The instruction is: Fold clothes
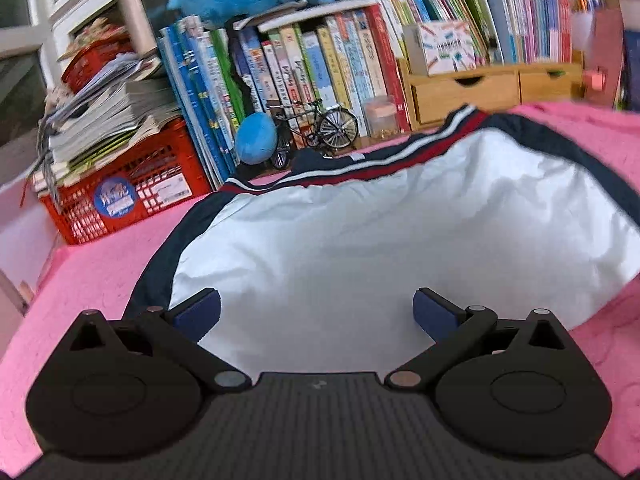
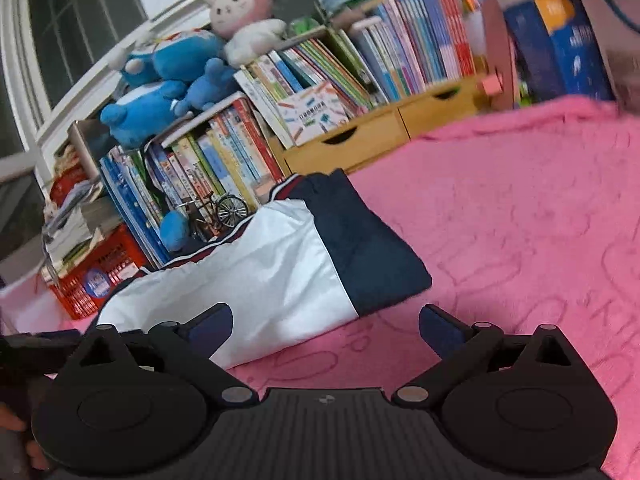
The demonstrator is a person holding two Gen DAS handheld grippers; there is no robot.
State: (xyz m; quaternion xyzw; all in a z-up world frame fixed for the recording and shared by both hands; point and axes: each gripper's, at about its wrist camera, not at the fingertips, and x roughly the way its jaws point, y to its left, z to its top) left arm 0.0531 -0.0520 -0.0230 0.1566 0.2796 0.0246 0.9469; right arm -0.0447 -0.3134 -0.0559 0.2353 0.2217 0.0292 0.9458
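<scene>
- One jacket [image 1: 360, 240] lies folded on the pink blanket [image 1: 100, 272]. It is white in the middle, with dark blue sides and red and white stripes along the far edge.
- The left wrist view looks straight over the white part, so the jacket fills most of that picture. The right wrist view shows it from the side, and there you can see its dark blue end [image 2: 368, 248] and a big bare stretch of pink blanket to the right.
- The left gripper [image 1: 316, 312] is spread wide, with nothing between its blue pads [image 1: 198, 312]. It sits over the near edge of the white cloth.
- The right gripper [image 2: 324, 328] is spread wide too and holds nothing. It sits near the jacket's near corner, over the blanket.
- Behind the jacket stands a small toy bicycle [image 1: 316, 132] beside a blue plush ball [image 1: 256, 138].
- Rows of books [image 1: 304, 68] stand at the back, next to a red crate [image 1: 120, 184] full of papers.
- Only the right wrist view shows the pink and white bunny plush [image 2: 244, 12] on top of the books. Both views show the blue plush toys [image 2: 168, 76] and the wooden drawers [image 1: 480, 88].
</scene>
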